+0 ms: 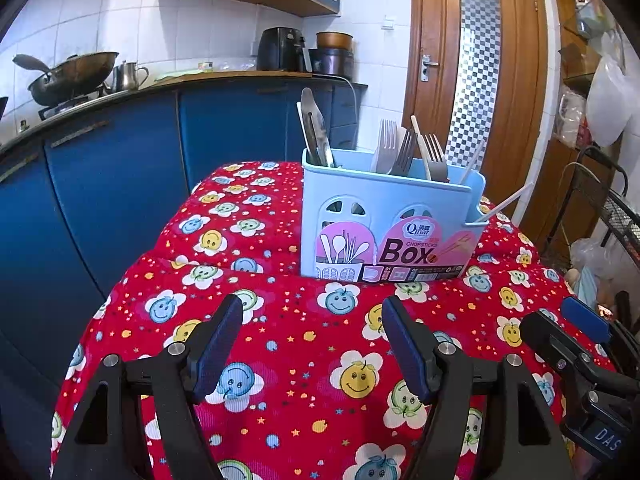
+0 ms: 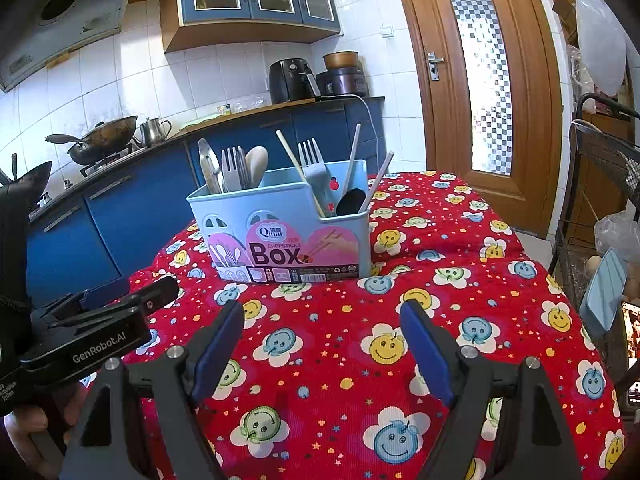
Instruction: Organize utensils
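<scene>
A light blue utensil box [image 1: 384, 220] [image 2: 288, 232] with a pink "Box" label stands on the red smiley-flower tablecloth [image 1: 304, 344] [image 2: 440, 264]. Forks [image 1: 400, 152] [image 2: 234, 168], a knife [image 1: 316, 128], a spoon [image 2: 256, 166] and chopsticks [image 2: 298, 168] stand upright in it. My left gripper [image 1: 312, 316] hovers open over the cloth, short of the box, nothing between its fingers. My right gripper [image 2: 322, 322] is open too, empty, just in front of the box. Each gripper shows at the edge of the other's view.
Blue kitchen cabinets [image 1: 120, 168] with a wok [image 1: 68, 76] and a kettle run along the left. An air fryer [image 2: 292, 80] and a cooker sit on the counter behind. A wooden door [image 2: 480, 80] is at back right, a metal rack [image 2: 600, 208] with bags to the right.
</scene>
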Demonstrator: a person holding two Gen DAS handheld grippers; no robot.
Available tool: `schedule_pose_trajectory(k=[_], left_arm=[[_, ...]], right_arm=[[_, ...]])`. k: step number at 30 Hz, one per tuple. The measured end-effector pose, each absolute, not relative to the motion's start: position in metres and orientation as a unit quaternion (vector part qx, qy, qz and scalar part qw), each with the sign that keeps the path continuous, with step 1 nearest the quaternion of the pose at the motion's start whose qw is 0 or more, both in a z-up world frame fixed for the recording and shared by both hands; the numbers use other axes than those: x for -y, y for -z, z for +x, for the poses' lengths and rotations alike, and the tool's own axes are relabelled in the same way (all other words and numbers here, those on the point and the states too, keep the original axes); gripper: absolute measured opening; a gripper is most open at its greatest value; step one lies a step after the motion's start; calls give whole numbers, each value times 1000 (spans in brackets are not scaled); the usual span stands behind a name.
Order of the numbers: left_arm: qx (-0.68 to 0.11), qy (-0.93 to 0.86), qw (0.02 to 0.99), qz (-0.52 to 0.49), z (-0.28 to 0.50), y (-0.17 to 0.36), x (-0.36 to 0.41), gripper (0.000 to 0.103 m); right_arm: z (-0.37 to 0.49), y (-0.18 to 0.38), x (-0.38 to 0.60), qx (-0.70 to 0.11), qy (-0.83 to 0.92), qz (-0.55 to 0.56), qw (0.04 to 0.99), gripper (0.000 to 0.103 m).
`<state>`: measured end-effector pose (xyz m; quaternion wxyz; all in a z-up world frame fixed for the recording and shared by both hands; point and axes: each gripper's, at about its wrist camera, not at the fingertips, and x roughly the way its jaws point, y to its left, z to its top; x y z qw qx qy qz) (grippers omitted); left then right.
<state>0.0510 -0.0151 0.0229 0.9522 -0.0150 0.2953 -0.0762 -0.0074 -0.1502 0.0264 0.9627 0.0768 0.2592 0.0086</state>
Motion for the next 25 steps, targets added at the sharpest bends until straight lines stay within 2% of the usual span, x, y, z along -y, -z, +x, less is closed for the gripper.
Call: schedule_pose_trajectory(k=[25], left_arm=[[-281,79,956,-17,42,-32,12,73]], right_arm=[[-12,-39,146,-249,-9,74,966,82]])
